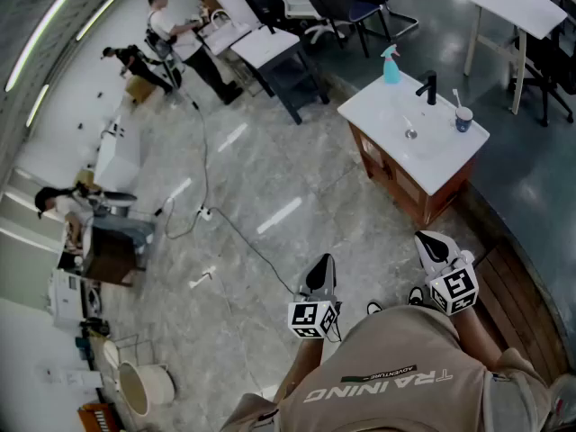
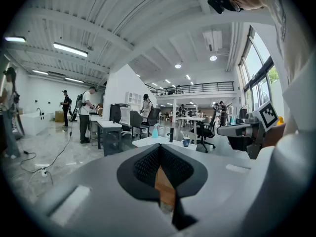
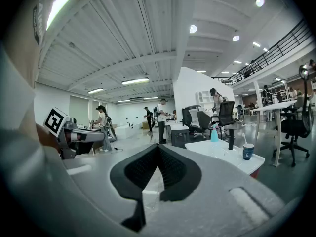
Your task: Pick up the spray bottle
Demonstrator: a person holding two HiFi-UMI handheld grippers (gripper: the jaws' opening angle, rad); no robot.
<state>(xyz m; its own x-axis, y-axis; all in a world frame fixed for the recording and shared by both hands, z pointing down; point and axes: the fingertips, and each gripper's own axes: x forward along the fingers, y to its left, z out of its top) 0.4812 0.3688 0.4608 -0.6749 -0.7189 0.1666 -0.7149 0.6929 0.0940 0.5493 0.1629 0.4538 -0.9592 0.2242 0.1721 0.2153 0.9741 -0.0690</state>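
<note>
The blue spray bottle (image 1: 391, 66) stands at the far corner of a white sink counter (image 1: 387, 115), beside a black faucet (image 1: 428, 86). Both grippers are held well short of the counter, side by side and close to the person's body. My left gripper (image 1: 324, 264) is shut and holds nothing. My right gripper (image 1: 428, 239) is likewise shut and empty. In the left gripper view, the bottle (image 2: 155, 131) is small and far ahead above the closed jaws (image 2: 159, 148). The right gripper view has the bottle (image 3: 214, 133) ahead to the right of its closed jaws (image 3: 159, 147).
A cup (image 1: 463, 119) with a toothbrush sits on the counter's right end. The counter stands on a wooden cabinet (image 1: 396, 174) at the edge of a raised dark floor. A cable (image 1: 236, 232) crosses the tiles. Desks, office chairs (image 1: 346, 3) and people (image 1: 175, 34) are further off.
</note>
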